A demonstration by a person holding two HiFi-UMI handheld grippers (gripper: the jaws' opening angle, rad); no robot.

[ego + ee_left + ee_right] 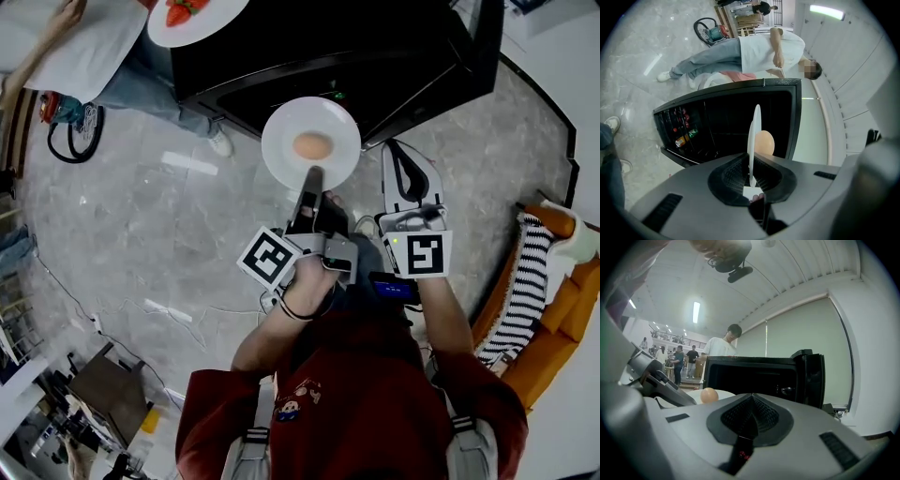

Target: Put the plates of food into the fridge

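Observation:
My left gripper (312, 180) is shut on the near rim of a white plate (328, 122) that carries one brown egg (312, 145). The plate hangs level in front of the open black fridge (328, 56). In the left gripper view the plate (753, 136) shows edge-on between the jaws of the gripper (751, 180), with the egg (765, 143) beside it. My right gripper (398, 157) is shut and empty, just right of the plate. Past the right gripper (751, 416) stand the fridge's dark inside (750, 376) and its open door (813, 378). A second plate with strawberries (192, 14) sits at the fridge's far left.
A person in a white shirt and jeans (112, 66) stands left of the fridge. Bottles and cans fill the door shelf (679, 136). An orange seat with a striped cloth (525, 300) is at my right. Cables (122, 309) lie on the marble floor.

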